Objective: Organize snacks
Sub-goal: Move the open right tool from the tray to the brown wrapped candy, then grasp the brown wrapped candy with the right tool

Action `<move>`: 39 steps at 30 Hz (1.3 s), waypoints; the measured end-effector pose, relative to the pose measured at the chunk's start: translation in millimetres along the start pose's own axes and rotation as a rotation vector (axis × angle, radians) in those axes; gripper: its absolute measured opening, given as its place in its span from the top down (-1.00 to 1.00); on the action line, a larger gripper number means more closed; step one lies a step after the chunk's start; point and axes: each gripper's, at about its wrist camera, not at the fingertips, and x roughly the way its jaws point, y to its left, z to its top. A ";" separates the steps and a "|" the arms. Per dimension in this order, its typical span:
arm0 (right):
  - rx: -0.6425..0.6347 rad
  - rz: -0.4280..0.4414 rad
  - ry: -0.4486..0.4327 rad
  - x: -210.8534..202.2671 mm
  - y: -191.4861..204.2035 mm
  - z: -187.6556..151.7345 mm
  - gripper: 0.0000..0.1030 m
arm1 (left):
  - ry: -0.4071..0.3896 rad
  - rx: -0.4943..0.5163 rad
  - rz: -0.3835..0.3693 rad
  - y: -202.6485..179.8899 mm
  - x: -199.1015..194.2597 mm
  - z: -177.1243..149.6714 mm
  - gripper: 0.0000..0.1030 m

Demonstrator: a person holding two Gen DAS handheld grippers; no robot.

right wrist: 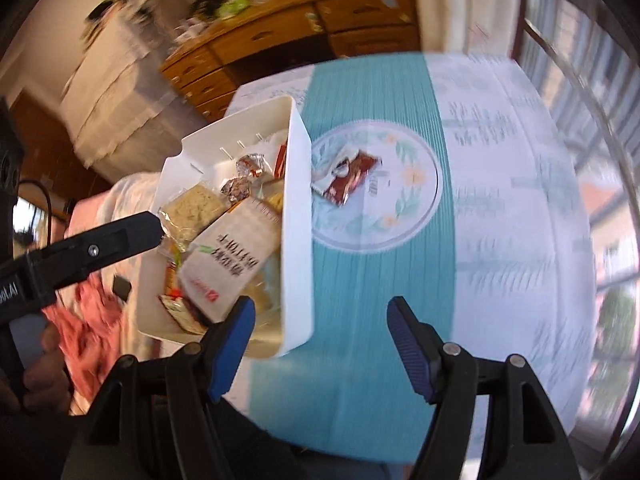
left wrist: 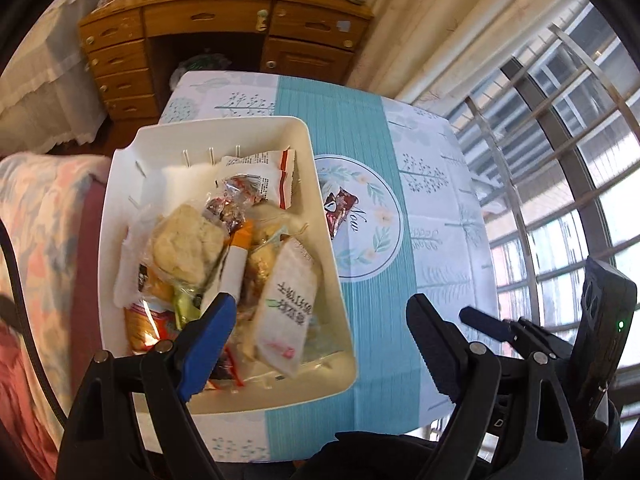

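- Bedroom table under a teal-and-white cloth, beside a barred window.
- Left tongs spread, pinching nothing, over the white bin's near end.
- Right tongs spread, empty, beside that bin.
- Bin at the table's left edge is heaped with snacks, evidently the collecting point.
- One red packet lies outside at table centre, likely the next pick.

Both views steeply above bin

Beyond my tabletop stands a wooden desk with drawers; daylight pours through the barred window on the right.
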 end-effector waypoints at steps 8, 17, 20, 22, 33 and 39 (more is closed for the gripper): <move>-0.263 0.021 -0.043 23.6 -22.3 35.4 -0.34 | -0.009 -0.158 0.083 -11.3 21.6 1.7 -0.67; -0.458 0.033 -0.141 75.4 -22.8 65.3 -0.34 | 0.007 -0.285 0.248 4.0 36.6 6.1 -0.67; -0.498 0.047 -0.156 99.4 -20.5 68.3 -0.34 | 0.020 -0.310 0.281 13.6 39.9 5.7 -0.67; -0.539 0.044 -0.155 117.5 -16.7 68.0 -0.34 | 0.032 -0.326 0.298 19.7 42.7 4.5 -0.67; -0.635 0.016 -0.181 167.1 -10.6 63.7 -0.33 | 0.066 -0.385 0.371 40.2 37.2 -17.9 -0.67; -0.669 0.030 -0.170 179.9 -7.9 67.6 -0.33 | 0.076 -0.401 0.378 48.7 31.3 -29.3 -0.67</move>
